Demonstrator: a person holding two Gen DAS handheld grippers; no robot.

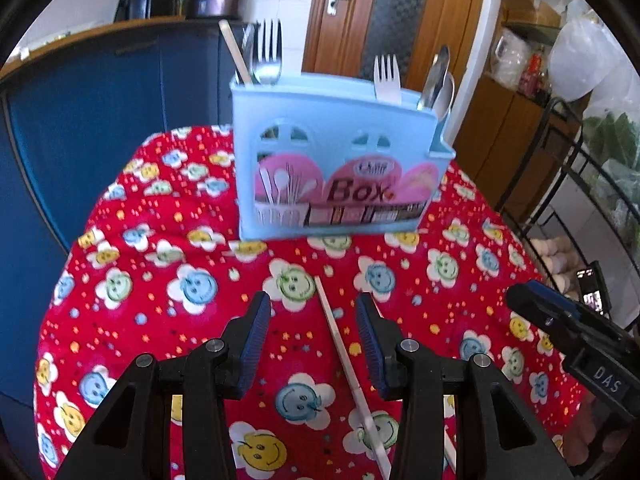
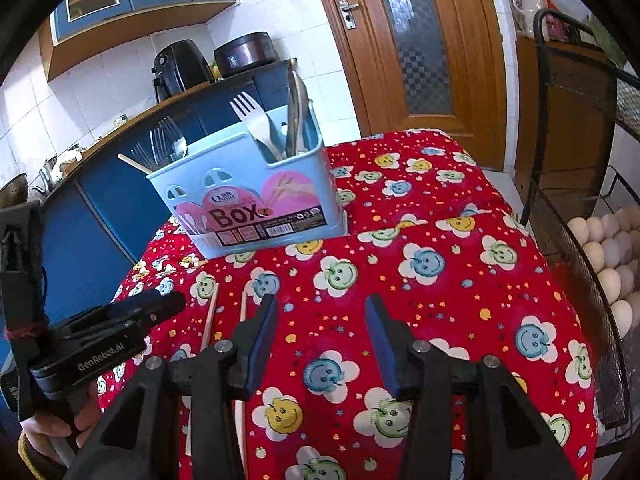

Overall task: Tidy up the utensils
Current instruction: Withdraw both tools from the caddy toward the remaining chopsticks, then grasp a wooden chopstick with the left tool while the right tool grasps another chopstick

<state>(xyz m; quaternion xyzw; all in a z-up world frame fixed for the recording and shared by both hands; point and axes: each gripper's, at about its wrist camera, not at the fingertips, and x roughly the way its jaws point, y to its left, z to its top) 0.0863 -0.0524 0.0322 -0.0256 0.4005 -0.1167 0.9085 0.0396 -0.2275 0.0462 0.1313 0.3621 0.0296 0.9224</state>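
A light blue utensil box (image 1: 336, 160) (image 2: 256, 200) stands upright on the red smiley-flower cloth (image 1: 160, 280). It holds metal forks (image 1: 267, 52), a chopstick (image 1: 236, 54), a white plastic fork (image 1: 387, 78) and spoons (image 1: 438, 80). A pale chopstick (image 1: 340, 344) lies on the cloth, running between the fingers of my left gripper (image 1: 313, 298), which is open and apart from it. A second chopstick (image 1: 450, 448) lies to its right. In the right wrist view both chopsticks (image 2: 210, 316) (image 2: 243, 306) lie left of my right gripper (image 2: 322, 300), open over bare cloth.
A black wire rack with eggs (image 2: 600, 264) stands close to the table's right edge. A blue cabinet (image 1: 100, 120) runs behind and to the left, with an air fryer (image 2: 180, 68) and a cooker (image 2: 246, 52) on it. A wooden door (image 2: 420, 40) is behind.
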